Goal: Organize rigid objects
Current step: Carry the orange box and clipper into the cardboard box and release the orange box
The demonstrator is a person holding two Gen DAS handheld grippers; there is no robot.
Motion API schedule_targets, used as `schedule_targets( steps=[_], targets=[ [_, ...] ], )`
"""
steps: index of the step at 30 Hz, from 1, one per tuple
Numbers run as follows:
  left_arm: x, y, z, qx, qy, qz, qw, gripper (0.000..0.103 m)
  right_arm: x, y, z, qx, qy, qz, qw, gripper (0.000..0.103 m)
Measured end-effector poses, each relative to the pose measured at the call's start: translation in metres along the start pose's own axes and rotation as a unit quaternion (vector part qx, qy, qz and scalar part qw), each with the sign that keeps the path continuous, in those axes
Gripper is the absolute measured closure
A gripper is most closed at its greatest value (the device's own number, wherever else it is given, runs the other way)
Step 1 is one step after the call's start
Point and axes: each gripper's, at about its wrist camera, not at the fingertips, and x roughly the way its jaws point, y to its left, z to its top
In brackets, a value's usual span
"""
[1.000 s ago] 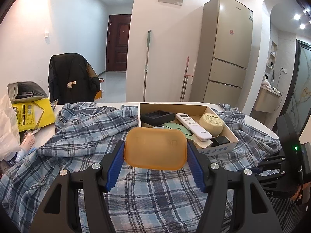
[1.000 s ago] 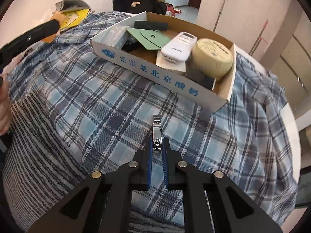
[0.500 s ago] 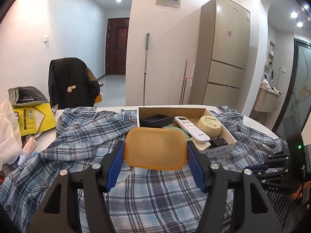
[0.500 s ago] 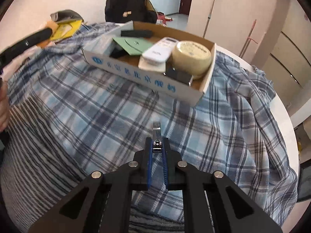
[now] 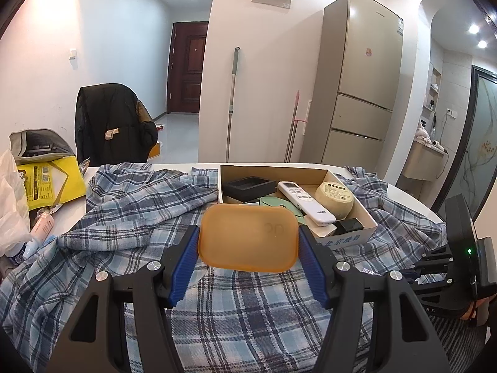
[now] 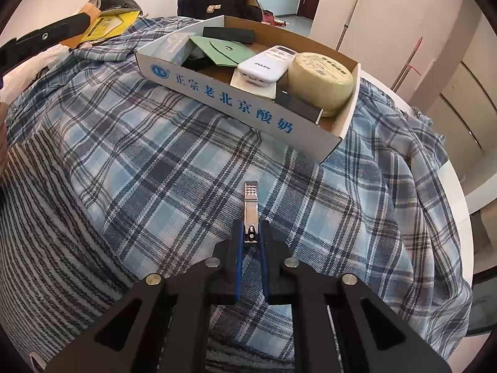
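Note:
My left gripper (image 5: 248, 241) is shut on an orange translucent tray (image 5: 248, 237) and holds it above the plaid cloth, just short of the cardboard box (image 5: 354, 240). My right gripper (image 6: 251, 233) is shut on a metal nail clipper (image 6: 250, 208) above the cloth, in front of the box (image 6: 236, 102). The box holds a white remote (image 6: 265, 65), a round yellow tin (image 6: 320, 77), a green pouch (image 6: 223, 50) and black items. The right gripper's body shows at the right edge of the left wrist view (image 5: 459, 267).
A blue plaid cloth (image 6: 155, 161) covers the round table. A yellow package (image 5: 49, 180), a grey bag (image 5: 37, 146) and a plastic bag (image 5: 9, 199) lie at the table's left. A chair with a black jacket (image 5: 111, 121) stands behind. The table edge (image 6: 459, 192) curves at the right.
My right gripper with the nail clipper has come closer to the box. My left gripper has risen slightly with the orange tray; its grip is unchanged.

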Motion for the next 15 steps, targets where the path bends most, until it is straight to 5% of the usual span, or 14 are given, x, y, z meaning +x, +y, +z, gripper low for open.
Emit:
schedule_targets(
  steps=[8,15],
  targets=[
    [-0.023,-0.008,0.011,0.014,-0.028,0.009,0.9995,0.039,-0.031,-0.001,0.007,0.017,-0.055,-0.001,0.998,0.095],
    [-0.018,-0.033,0.05,0.044,-0.018,0.027,0.9985,0.039,-0.079,-0.013,0.061,0.043,-0.138,-0.003,0.989,0.095]
  ],
)
